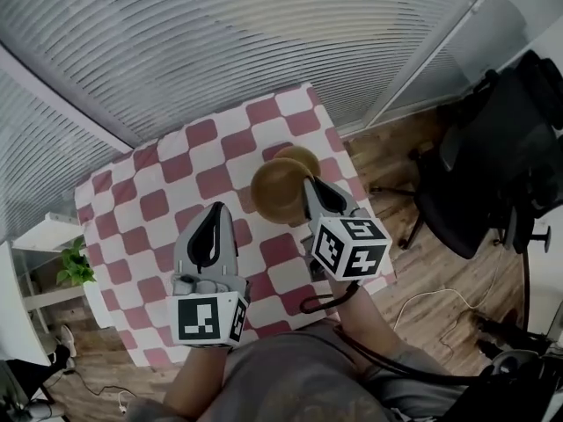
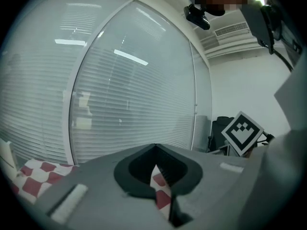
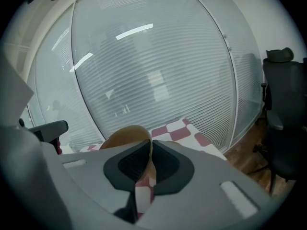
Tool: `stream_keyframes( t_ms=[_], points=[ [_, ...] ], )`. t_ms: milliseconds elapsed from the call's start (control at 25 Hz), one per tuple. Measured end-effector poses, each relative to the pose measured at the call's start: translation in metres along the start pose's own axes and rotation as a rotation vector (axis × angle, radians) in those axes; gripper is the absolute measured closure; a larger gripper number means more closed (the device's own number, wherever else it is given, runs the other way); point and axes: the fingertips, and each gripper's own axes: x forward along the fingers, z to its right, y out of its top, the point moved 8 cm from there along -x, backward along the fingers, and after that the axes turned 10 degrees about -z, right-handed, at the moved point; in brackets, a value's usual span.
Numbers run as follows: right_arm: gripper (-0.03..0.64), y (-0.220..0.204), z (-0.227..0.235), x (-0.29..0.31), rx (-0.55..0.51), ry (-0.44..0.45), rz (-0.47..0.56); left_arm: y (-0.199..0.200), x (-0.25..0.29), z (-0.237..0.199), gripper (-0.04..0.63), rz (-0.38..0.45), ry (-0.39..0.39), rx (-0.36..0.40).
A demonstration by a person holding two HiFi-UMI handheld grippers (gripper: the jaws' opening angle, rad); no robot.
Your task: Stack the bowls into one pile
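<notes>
A brown wooden bowl (image 1: 278,190) hangs tilted above the red-and-white checked tablecloth (image 1: 158,202). My right gripper (image 1: 310,185) is shut on its rim. In the right gripper view the bowl's thin edge (image 3: 125,133) runs between the closed jaws of the right gripper (image 3: 149,145). A second brown bowl (image 1: 300,156) sits on the cloth just behind the held one, partly hidden by it. My left gripper (image 1: 215,209) hovers over the cloth to the left, apart from both bowls. In its own view the left gripper (image 2: 154,151) is shut with nothing between the jaws.
The small table's right edge (image 1: 352,161) lies close to the bowls. A black office chair (image 1: 493,161) stands on the wooden floor to the right. A potted plant (image 1: 76,266) and a white shelf (image 1: 40,233) are at the left. Window blinds (image 1: 246,33) run behind the table.
</notes>
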Motion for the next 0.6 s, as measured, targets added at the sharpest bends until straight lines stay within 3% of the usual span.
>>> stream_keyframes(
  t_ms=[240, 600],
  points=[
    [0.572, 0.006, 0.044, 0.007, 0.000, -0.048, -0.027, -0.002, 0.032, 0.022, 0.595, -0.045, -0.010, -0.004],
    [0.571, 0.005, 0.061, 0.042, -0.030, -0.060, -0.085, -0.017, 0.062, 0.019, 0.595, -0.107, 0.015, -0.036]
  ],
)
